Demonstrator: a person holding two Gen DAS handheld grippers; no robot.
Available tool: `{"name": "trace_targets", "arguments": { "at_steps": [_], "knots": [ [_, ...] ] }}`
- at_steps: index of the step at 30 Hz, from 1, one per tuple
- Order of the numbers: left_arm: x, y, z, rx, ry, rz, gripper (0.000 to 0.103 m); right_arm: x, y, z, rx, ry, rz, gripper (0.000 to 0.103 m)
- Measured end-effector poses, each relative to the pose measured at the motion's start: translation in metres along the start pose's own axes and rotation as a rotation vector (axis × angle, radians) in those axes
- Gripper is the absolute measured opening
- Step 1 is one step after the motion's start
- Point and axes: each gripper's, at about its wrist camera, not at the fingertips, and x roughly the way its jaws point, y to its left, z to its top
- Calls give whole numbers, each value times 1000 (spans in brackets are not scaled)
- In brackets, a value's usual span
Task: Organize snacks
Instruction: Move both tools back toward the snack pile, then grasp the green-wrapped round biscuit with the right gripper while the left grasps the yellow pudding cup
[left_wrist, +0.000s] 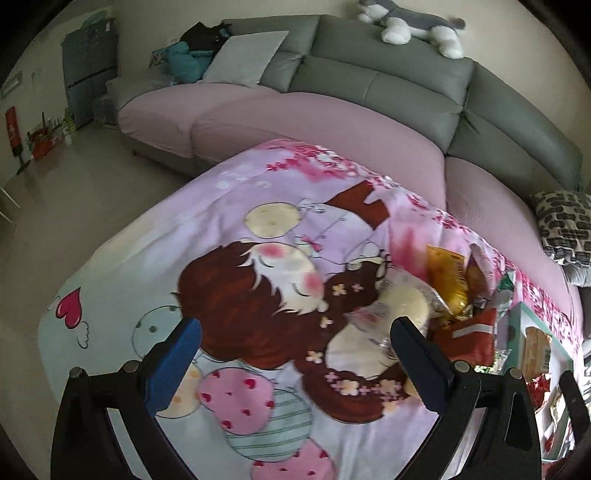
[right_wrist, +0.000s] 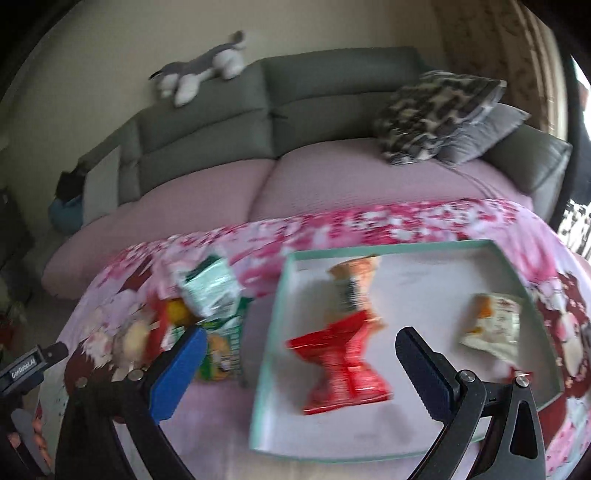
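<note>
A teal-rimmed tray (right_wrist: 275, 321) lies on the cartoon-print cloth. In it are a red packet (right_wrist: 340, 365), an orange-white packet (right_wrist: 354, 288) and a white-orange packet (right_wrist: 493, 321). My right gripper (right_wrist: 301, 349) is open and empty, just above the red packet. A pile of loose snacks lies left of the tray: a pale green packet (right_wrist: 212, 291), a green packet (right_wrist: 221, 350) and a clear-wrapped bun (right_wrist: 135, 339). In the left wrist view my left gripper (left_wrist: 295, 339) is open and empty over the cloth, left of the bun (left_wrist: 399, 306), a yellow packet (left_wrist: 448, 277) and a red packet (left_wrist: 469, 336).
The cloth (left_wrist: 221, 229) covers a low table in front of a grey and pink sofa (left_wrist: 332, 110). A plush dog (left_wrist: 410, 26) lies on the sofa back. Cushions (right_wrist: 436, 118) sit on the sofa's right end. The left gripper's body (right_wrist: 29, 365) shows at the right view's left edge.
</note>
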Motion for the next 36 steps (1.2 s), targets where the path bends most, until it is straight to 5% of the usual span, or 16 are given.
{"name": "trace_targets", "arguments": {
  "at_steps": [8, 20, 36],
  "knots": [
    [11, -15, 8, 55, 15, -67, 102, 36, 57, -17, -87, 99, 74, 103],
    [46, -73, -6, 268, 119, -132, 102, 71, 86, -30, -192, 175, 49, 100],
    [63, -66, -23, 194, 228, -192, 102, 99, 98, -48, -280, 204, -3, 81]
  ]
}}
